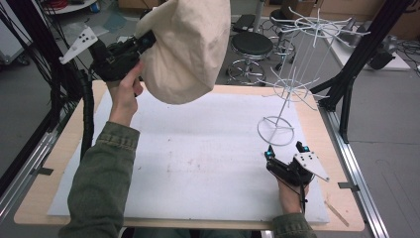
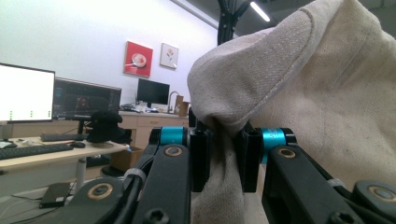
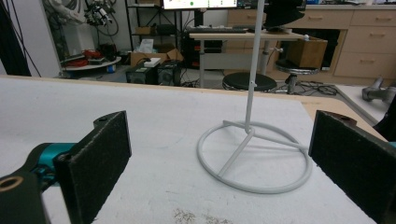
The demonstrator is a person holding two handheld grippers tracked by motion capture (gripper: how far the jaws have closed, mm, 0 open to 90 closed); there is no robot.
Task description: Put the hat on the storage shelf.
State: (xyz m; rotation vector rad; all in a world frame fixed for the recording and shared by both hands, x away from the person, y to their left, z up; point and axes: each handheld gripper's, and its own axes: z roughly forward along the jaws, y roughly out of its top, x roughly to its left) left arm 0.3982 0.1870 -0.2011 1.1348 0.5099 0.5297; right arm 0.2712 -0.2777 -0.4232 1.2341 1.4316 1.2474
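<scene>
White padding (image 1: 198, 163) covers the wooden table (image 1: 59, 163) in front of me, and nearest my side my right gripper (image 1: 286, 150) rests low on it at the right, its jaws spread wide with nothing between them. Through the right gripper view I see those two black pads (image 3: 100, 158) framing the ring base (image 3: 254, 158) of a white wire rack (image 1: 289, 89), which stands just beyond the gripper on the mat, its thin pole rising to spoked tiers of arms. Farther off at the left, my left gripper (image 1: 148, 39) is raised above the table's far edge, its jaws pinched tight on a fold of a cream cloth hat (image 1: 188, 47) that hangs in the air, well apart from the rack. Beyond the table I see a black stool (image 1: 251, 45) on the grey floor.
</scene>
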